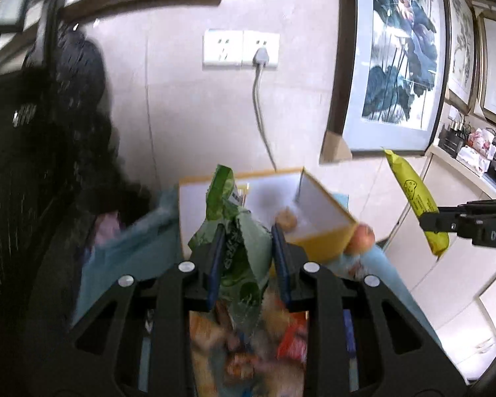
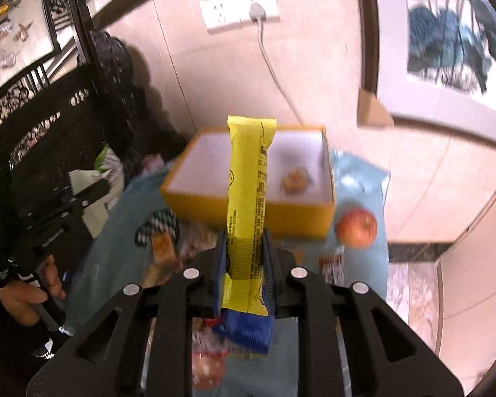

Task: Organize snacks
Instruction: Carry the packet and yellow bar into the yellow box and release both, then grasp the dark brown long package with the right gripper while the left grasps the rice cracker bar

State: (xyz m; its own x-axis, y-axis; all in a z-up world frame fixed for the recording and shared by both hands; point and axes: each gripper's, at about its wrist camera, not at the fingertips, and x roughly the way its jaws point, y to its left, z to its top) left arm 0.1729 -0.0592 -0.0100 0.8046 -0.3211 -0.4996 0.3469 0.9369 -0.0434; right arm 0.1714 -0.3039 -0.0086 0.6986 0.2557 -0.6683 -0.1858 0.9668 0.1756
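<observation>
The right claw (image 2: pixel 244 258) is clamped on the lower part of a long yellow plastic-wrapped snack bar (image 2: pixel 248 198), its two blue pads pinching the flat wrapper from either side; a second, blue wrapper appears to be caught below it between the pads. Gripping low leaves most of the bar free, so its long axis runs straight out along the fingers, crimped top end pointing forward at the open yellow cardboard box with a white inside (image 2: pixel 185 195), probably so it can be lowered in end first. The left claw (image 1: pixel 248 248) is closed on a crinkled green plastic snack bag (image 1: pixel 238 231), held upright with its sealed top leaning toward the same box, just ahead. The box sits on the light blue cloth-covered table (image 2: pixel 115 231), holding one small brown snack (image 2: pixel 296 178); a red apple (image 2: pixel 357 226) rests just beside its right corner.
</observation>
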